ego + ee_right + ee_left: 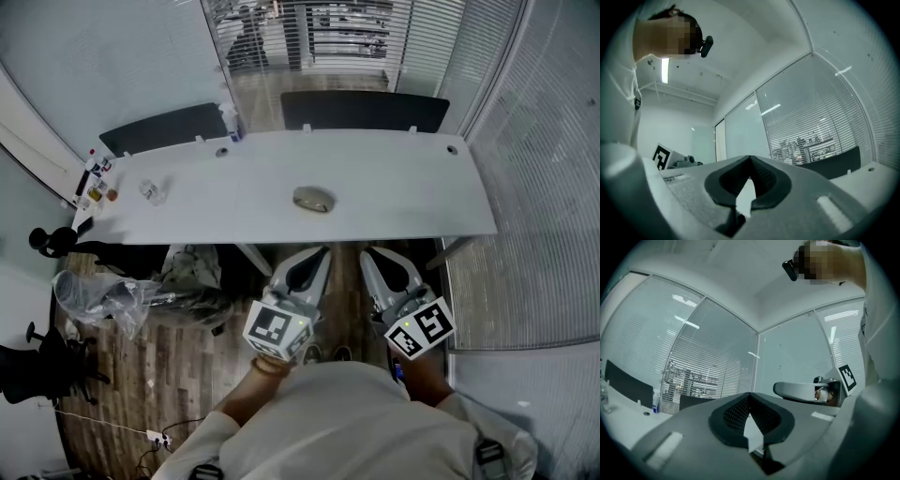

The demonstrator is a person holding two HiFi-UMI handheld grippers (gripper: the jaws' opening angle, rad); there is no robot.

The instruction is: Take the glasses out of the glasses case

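Open room: white table point(403, 183) spans the mid frame, with its near edge running left to right just above both grippers. Its right end stops short of the blind-covered glass wall point(539, 159), and its left end sits by the left wall. The centre and right of the tabletop are bare. The clutter is all at upper left: a cluster of small bottles point(96, 178) on the left end, a small clear object point(153, 192) beside them, and a taller bottle point(231, 122) at the far edge. Two dark panels stand behind the far edge, the left panel point(164, 128) and the right panel point(364, 111). The floor below is wood planks. At lower left, a grey bag point(192, 277) and a crumpled plastic bag point(98, 295) lie under the table's left half, and a black office chair point(37, 361) stands beyond them. Left gripper point(317, 258) and right gripper point(373, 261) are side by side at lower centre, just below the table's near edge and over the floor, both pointing toward the table. On each, the jaws are pressed together at the tips with nothing between them. Glasses case point(313, 199) is a small, closed olive-grey oval pod. It lies flat and alone near the table's middle, straight above the left gripper in frame, apart from both grippers and from all the clutter.
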